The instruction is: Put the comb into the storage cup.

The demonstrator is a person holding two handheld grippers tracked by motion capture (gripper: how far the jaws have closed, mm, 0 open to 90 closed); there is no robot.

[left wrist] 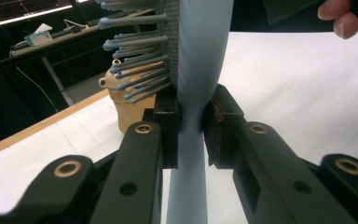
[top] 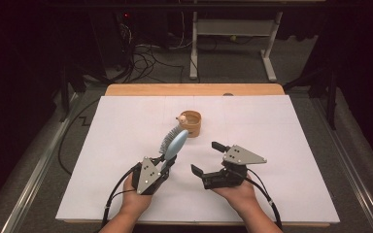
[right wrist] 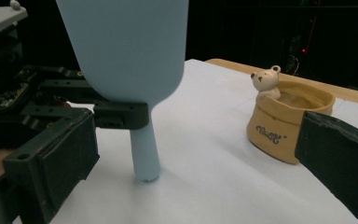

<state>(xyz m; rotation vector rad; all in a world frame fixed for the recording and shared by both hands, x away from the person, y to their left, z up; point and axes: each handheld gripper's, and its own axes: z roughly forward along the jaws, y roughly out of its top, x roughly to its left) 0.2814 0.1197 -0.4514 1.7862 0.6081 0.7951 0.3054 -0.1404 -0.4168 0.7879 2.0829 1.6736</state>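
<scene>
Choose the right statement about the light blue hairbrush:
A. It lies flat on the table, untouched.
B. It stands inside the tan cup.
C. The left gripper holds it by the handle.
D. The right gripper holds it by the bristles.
C: the left gripper has its jaws pressed on the handle of the hairbrush, while the right gripper stands open and empty, apart from the tan cup.

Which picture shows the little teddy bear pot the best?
The right gripper view: the pot stands whole and near, with its bear and lettering clear. In the high view it is small and far, partly behind the hairbrush. In the left gripper view the brush's bristles hide much of it.
</scene>
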